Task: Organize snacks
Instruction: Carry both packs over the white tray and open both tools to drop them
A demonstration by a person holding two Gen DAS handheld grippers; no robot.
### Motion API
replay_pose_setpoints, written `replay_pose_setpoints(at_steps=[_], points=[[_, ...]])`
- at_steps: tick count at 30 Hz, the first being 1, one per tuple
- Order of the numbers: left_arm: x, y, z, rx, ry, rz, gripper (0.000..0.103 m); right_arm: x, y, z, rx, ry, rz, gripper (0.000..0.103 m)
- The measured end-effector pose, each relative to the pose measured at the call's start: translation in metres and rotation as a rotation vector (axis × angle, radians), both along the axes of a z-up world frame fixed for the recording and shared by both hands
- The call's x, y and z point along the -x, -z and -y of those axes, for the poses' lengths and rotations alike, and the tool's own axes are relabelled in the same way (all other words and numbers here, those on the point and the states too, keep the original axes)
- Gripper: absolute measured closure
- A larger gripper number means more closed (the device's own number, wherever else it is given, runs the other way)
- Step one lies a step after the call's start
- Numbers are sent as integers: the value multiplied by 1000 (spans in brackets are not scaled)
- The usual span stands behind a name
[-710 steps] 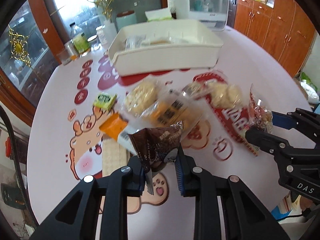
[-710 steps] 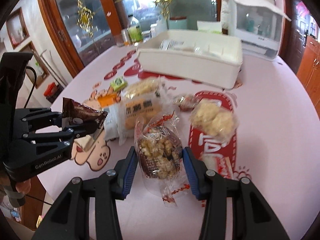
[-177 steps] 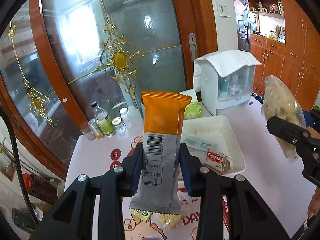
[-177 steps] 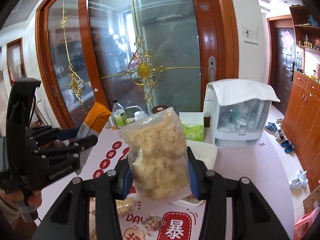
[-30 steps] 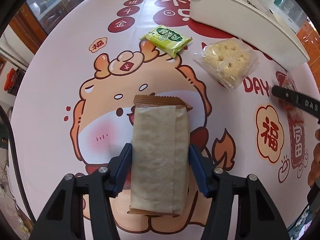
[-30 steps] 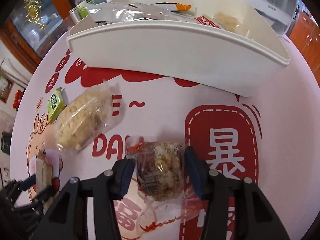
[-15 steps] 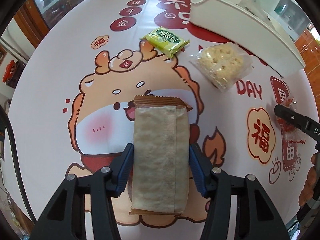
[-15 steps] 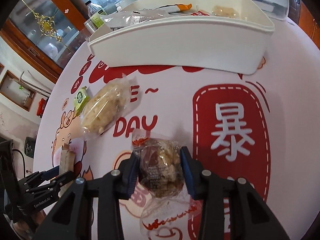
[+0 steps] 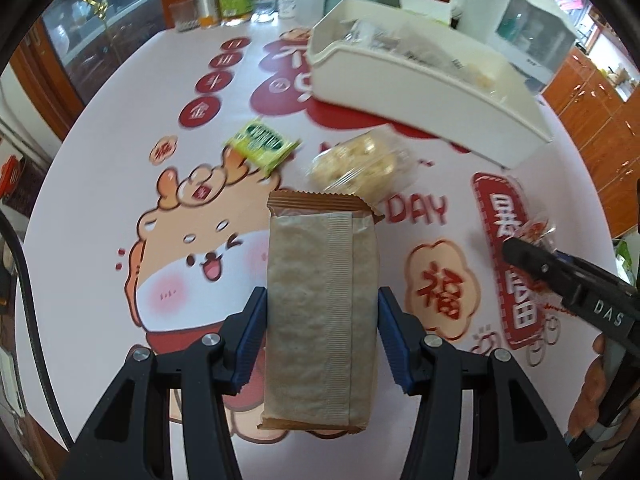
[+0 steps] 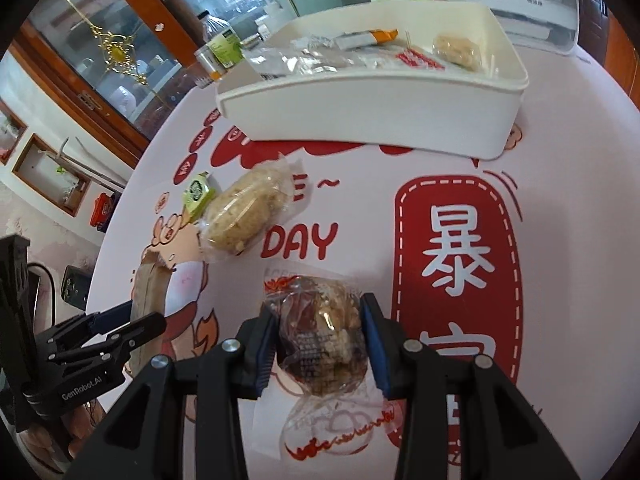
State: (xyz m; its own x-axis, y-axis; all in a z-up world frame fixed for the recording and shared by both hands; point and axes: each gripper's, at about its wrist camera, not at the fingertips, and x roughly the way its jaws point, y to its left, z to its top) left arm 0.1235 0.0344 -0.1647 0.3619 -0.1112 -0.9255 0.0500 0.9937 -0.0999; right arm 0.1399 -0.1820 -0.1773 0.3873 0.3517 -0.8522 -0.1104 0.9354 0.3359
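- Left hand-held gripper (image 9: pixel 322 340) is clamped on a long brown wafer packet (image 9: pixel 322 312), blue pads pressing both long sides, seam side facing the camera and the crimped end pointing away.
- From the right wrist view that same wafer packet (image 10: pixel 148 292) shows at the left edge, standing up out of the left hand-held gripper (image 10: pixel 120 320), above the bench (image 10: pixel 580 200).
- Right hand-held gripper (image 10: pixel 320 336) grips a clear-wrapped nut-and-grain snack (image 10: pixel 324 332) between its pads, with the loose printed end of the wrapper hanging toward the camera.
- In the left wrist view the right hand-held gripper (image 9: pixel 532 248) reaches in from the right, the red-printed wrapper (image 9: pixel 536 232) poking out at its tip.
- Two snacks lie on the bench's cartoon cloth: a small green packet (image 9: pixel 262 144) and, just beside it, a clear bag of pale puffed-rice cake (image 9: pixel 360 164).
- Right wrist view has them too: the green packet (image 10: pixel 196 192) sits just left of the rice cake bag (image 10: pixel 244 212), both nearer than the tray.
- The white tray (image 10: pixel 360 116) sits farther back, holding several packets, among them an orange-ended one (image 10: pixel 372 38) and a pale round cake (image 10: pixel 458 50) in the right corner.
- Bottles and jars (image 9: pixel 224 0) stand along the far edge of the bench, by the glass cabinet.
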Motion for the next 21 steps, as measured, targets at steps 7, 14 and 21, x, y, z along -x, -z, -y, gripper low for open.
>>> replay_pose_setpoints(at_steps=[7, 14, 21], points=[[-15, -33, 27, 3, 65, 76, 50, 2, -35, 7, 2, -1, 71, 63], [-35, -82, 56, -19, 147, 181, 50, -7, -78, 15, 19, 3, 169, 63], [-61, -118, 76, -46, 203, 253, 50, -20, -122, 23, 50, 0, 266, 63]])
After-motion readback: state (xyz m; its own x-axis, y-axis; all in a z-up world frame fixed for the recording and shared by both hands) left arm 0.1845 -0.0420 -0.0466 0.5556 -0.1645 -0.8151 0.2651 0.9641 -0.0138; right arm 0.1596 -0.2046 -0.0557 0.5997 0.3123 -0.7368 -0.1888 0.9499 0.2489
